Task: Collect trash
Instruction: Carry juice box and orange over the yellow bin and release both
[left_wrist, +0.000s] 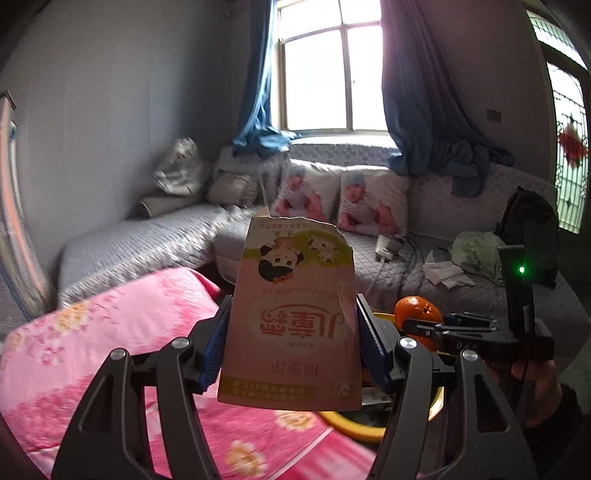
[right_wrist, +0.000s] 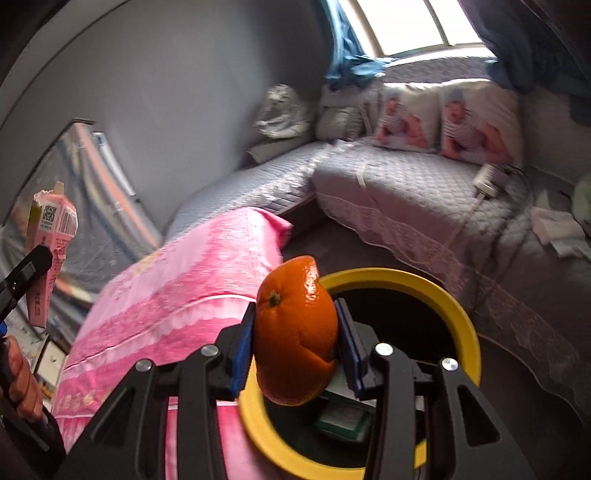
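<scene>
My left gripper (left_wrist: 293, 332) is shut on a torn pink milk carton (left_wrist: 295, 314) with cartoon cows, held upright in the air; the carton also shows at the left of the right wrist view (right_wrist: 51, 236). My right gripper (right_wrist: 295, 339) is shut on an orange peel (right_wrist: 295, 332) and holds it over the near rim of a yellow-rimmed trash bin (right_wrist: 461, 317). The bin holds some paper packaging. In the left wrist view the orange peel (left_wrist: 417, 314) and the right gripper (left_wrist: 424, 326) sit to the right, above the yellow bin rim (left_wrist: 351, 424).
A pink floral quilt (right_wrist: 177, 295) lies left of the bin. A grey quilted corner sofa (left_wrist: 147, 240) runs behind, with baby-print cushions (left_wrist: 373, 206), a charger (left_wrist: 388, 245), crumpled papers (left_wrist: 447, 273) and a black backpack (left_wrist: 528, 221).
</scene>
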